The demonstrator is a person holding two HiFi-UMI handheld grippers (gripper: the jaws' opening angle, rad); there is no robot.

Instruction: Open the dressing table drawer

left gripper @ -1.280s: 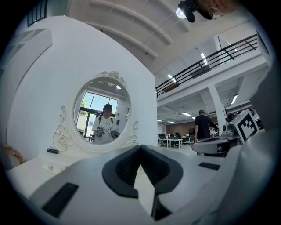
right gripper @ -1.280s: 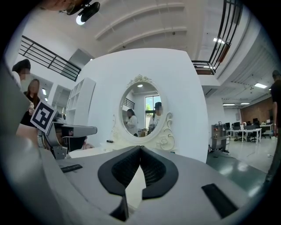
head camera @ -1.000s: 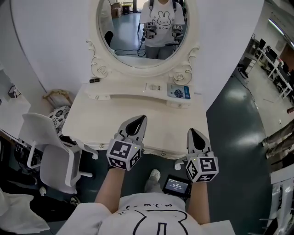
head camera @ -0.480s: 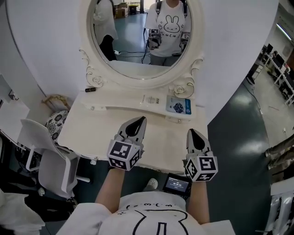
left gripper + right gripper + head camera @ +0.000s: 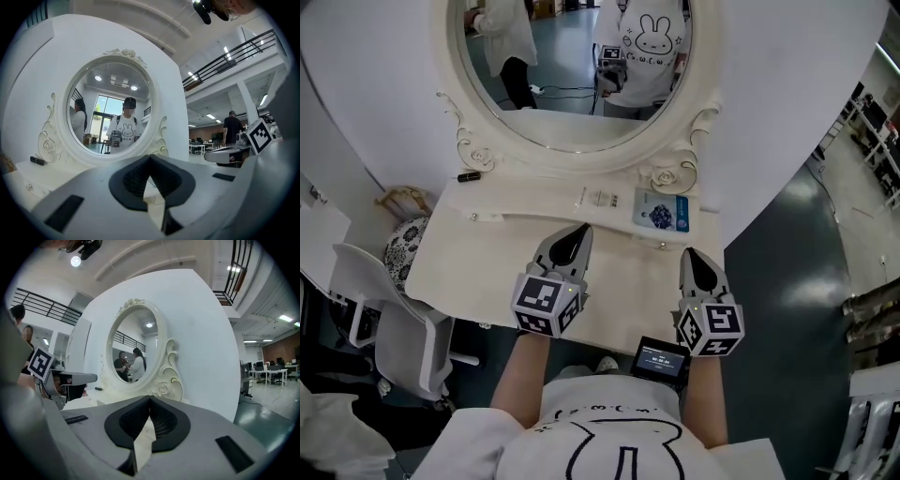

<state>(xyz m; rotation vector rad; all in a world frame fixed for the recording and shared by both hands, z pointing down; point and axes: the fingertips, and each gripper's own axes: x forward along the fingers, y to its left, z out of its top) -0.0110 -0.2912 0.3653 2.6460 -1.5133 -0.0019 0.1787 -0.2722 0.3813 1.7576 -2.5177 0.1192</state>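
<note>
Tabletop (image 5: 483, 262), cream, lies beneath left claw (image 5: 579, 231) and right claw (image 5: 690, 255), both closed, empty.

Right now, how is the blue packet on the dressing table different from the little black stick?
The blue packet is flat, wide and blue-and-white; the black stick is thin, much smaller and dark. The blue packet lies below the mirror's right side, the black stick below its left. Both rest on the dressing table.

Head cam sits above the person, looking steeply down on the cream-white carved desk (image 5: 487, 267). Left and right gripper cams ride low and close to the desk, facing level past their own fingers (image 5: 129, 180). All three share the oval white-framed mirror (image 5: 572, 75).
</note>
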